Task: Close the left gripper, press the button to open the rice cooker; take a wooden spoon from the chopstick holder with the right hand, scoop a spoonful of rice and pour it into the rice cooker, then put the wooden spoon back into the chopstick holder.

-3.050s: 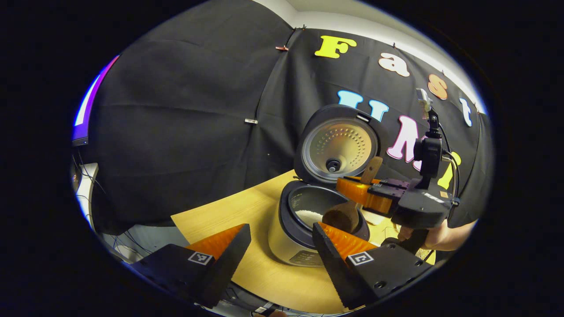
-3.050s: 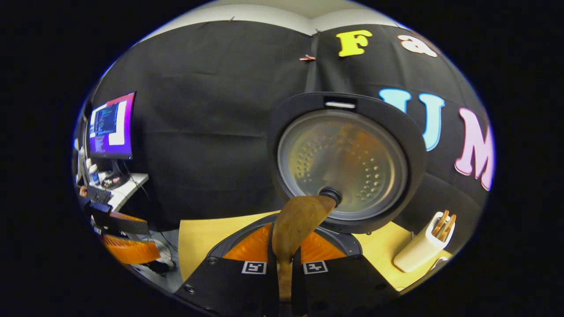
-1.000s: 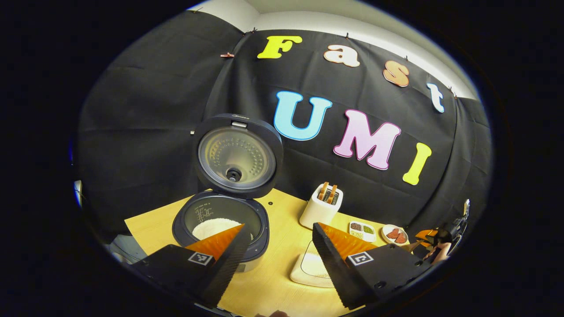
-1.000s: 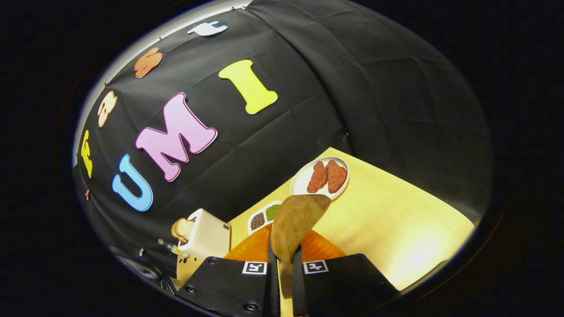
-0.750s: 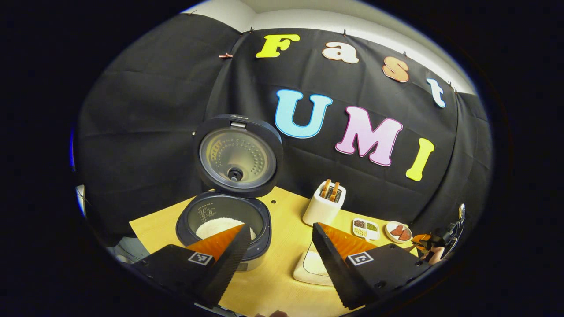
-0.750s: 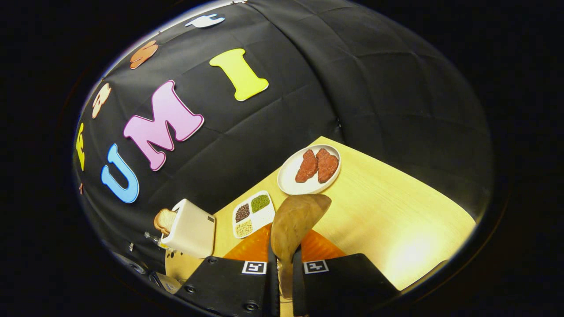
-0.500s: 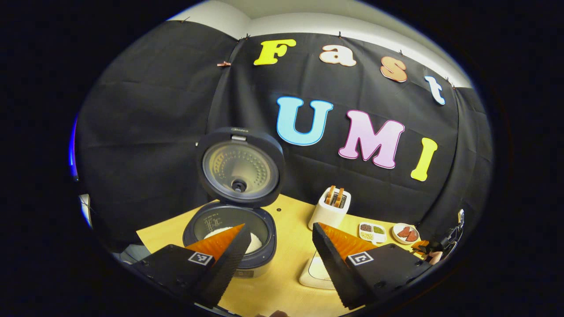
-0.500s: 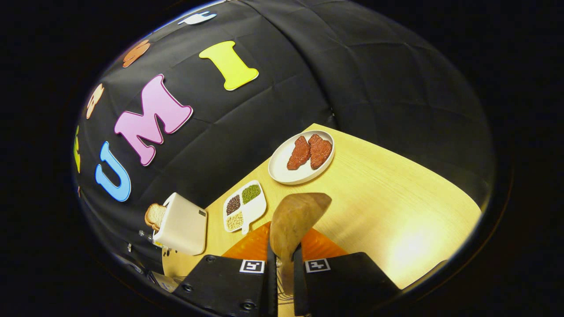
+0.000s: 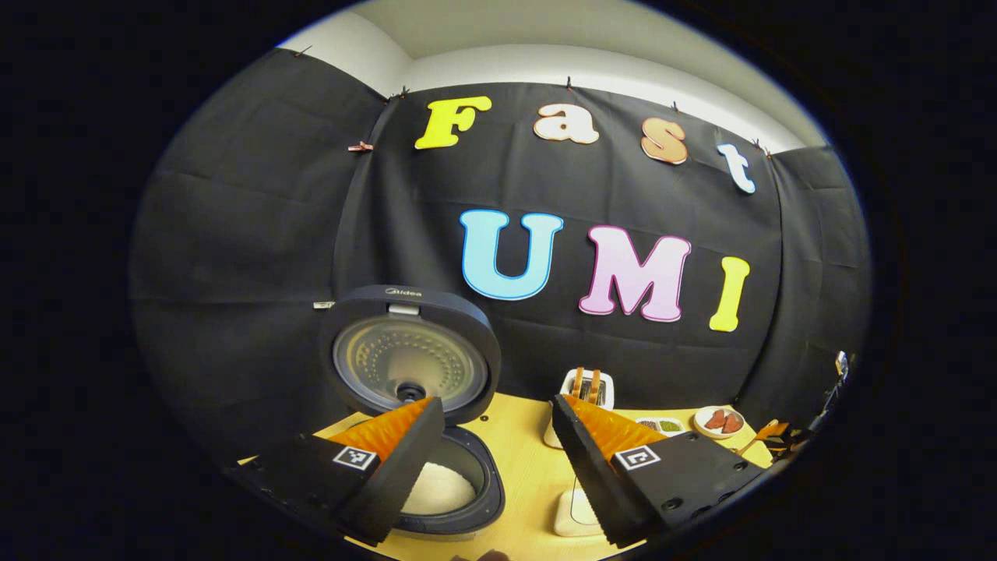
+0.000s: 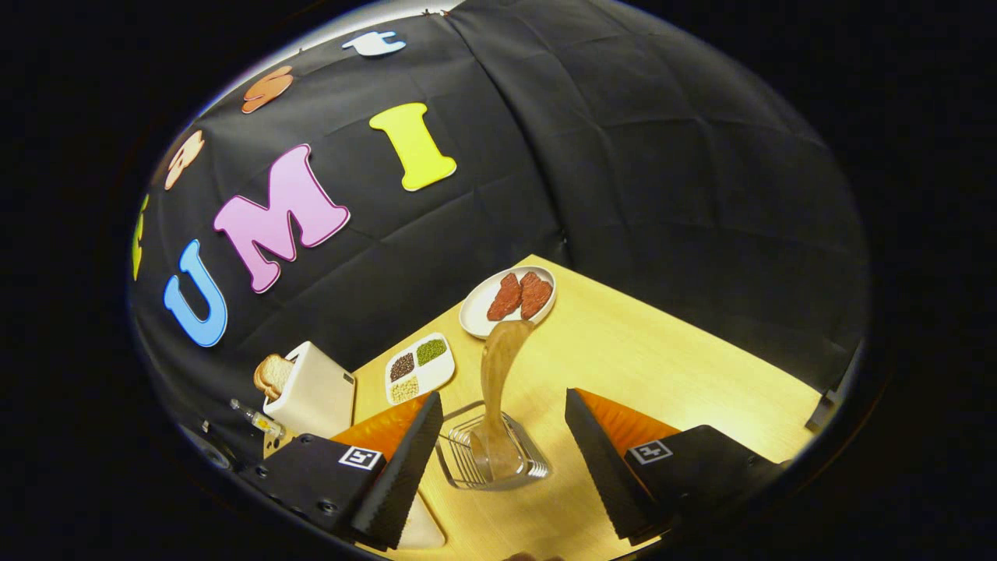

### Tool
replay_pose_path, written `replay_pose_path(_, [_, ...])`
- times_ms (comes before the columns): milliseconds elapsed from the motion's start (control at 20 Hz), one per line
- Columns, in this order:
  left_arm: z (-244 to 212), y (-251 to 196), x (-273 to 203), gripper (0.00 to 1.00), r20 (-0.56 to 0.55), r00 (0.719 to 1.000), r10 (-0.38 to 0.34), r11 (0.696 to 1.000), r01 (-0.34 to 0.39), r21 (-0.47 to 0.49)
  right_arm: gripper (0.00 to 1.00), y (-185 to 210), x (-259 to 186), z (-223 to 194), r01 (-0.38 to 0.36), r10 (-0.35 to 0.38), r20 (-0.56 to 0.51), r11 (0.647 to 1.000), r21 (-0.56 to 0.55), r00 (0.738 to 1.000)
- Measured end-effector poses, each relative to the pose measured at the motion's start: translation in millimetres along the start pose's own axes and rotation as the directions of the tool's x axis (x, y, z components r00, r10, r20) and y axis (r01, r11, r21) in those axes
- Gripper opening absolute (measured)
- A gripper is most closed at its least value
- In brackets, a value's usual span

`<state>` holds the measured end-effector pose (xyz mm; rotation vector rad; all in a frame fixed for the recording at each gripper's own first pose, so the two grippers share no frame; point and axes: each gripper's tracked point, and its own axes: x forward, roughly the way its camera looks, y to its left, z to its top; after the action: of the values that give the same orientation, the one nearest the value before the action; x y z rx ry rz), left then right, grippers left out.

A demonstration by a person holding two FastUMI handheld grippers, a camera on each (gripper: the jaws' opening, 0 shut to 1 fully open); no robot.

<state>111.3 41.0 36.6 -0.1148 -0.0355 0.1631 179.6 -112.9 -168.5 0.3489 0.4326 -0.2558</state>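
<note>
In the right gripper view, the wooden spoon [image 10: 498,358] stands bowl-up in the wire chopstick holder [image 10: 467,460] on the table. My right gripper [image 10: 502,399] is open, its fingers on either side of the spoon and apart from it. In the left gripper view, the rice cooker [image 9: 459,506] is open, its lid [image 9: 409,362] raised and white rice [image 9: 440,489] in the pot. Nothing is between the fingers of my open left gripper [image 9: 494,425], which is held above the table in front of the cooker.
A white toaster [image 10: 311,393] holding bread, a sectioned dish of grains [image 10: 419,368] and a plate of meat [image 10: 508,300] line the back of the wooden table [image 10: 662,366]. A white rice dish [image 9: 572,506] lies right of the cooker.
My right gripper has opened and let go of the spoon, which now stands in the wire holder. The left gripper view has tilted upward and sits lower over the table.
</note>
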Motion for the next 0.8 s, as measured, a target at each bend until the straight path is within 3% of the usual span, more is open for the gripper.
replay_pose_path(300, [44.8, 58.6, 30.0, 0.95, 0.106, 0.993, 0.042, 0.992, -0.054, 0.113, 0.98, 6.1, -88.7, 0.0, 0.017, -0.011, 0.123, 0.999, -0.05, 0.992])
replay_pose_path(500, [76.7, 68.4, 46.2, 0.94, 0.207, 0.978, 0.015, 0.985, -0.05, 0.168, 0.98, 26.6, -134.3, 6.6, -0.006, 0.044, 0.233, 0.987, -0.161, 0.972])
replay_pose_path(800, [105.7, 73.8, 90.2, 0.94, 0.282, 0.959, -0.021, 0.981, -0.035, 0.193, 0.98, 62.7, -190.1, -5.6, -0.052, 0.139, 0.271, 0.95, -0.307, 0.952])
